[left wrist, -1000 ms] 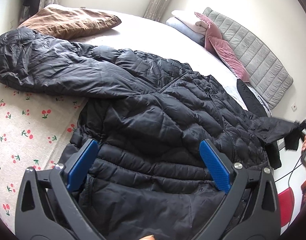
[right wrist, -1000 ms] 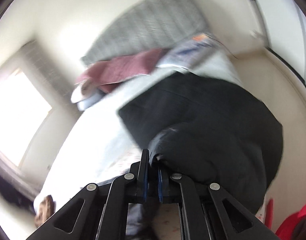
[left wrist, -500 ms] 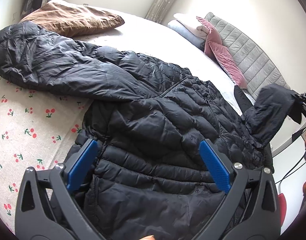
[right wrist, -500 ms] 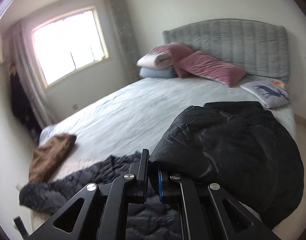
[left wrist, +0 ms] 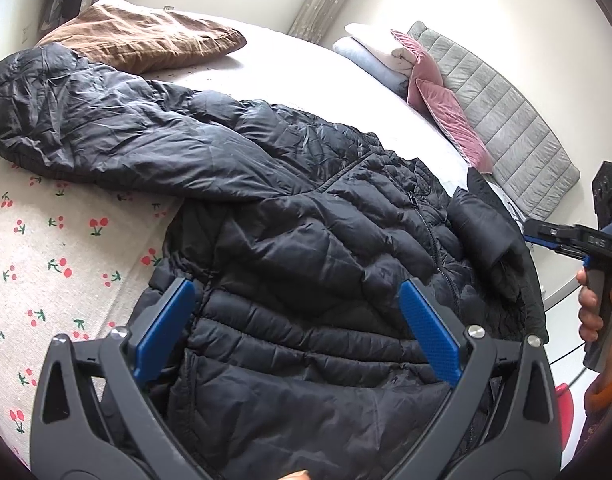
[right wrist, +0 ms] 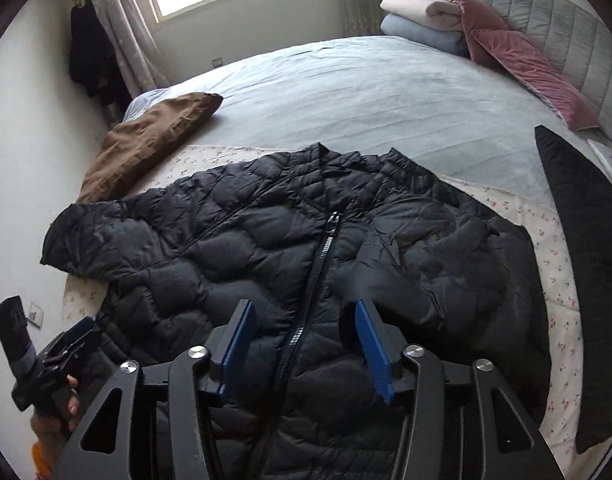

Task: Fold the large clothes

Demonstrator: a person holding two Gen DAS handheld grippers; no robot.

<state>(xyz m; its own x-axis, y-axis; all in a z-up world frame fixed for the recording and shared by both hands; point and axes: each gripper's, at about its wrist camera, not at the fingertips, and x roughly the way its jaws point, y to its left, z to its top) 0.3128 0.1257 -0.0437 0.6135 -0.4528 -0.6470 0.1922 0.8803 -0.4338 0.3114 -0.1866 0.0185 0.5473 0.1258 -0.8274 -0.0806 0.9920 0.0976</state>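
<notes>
On the bed (right wrist: pixel 385 92), black jacket (right wrist: pixel 266 248) beneath right gripper (right wrist: pixel 306 344), fingers opening, empty.

The bed (right wrist: pixel 365 92) lies bare between the black jacket (right wrist: pixel 266 264) and the stacked pillows (right wrist: pixel 465 28). A brown garment (right wrist: pixel 146 144) crowds the left edge, a black cloth (right wrist: pixel 577 240) the right, perhaps overhanging.

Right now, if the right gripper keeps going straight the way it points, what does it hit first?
Most likely the black puffer jacket: the right gripper, opening with nothing between its fingers, points down at the jacket's front along the zipper. Depth is unclear.
</notes>
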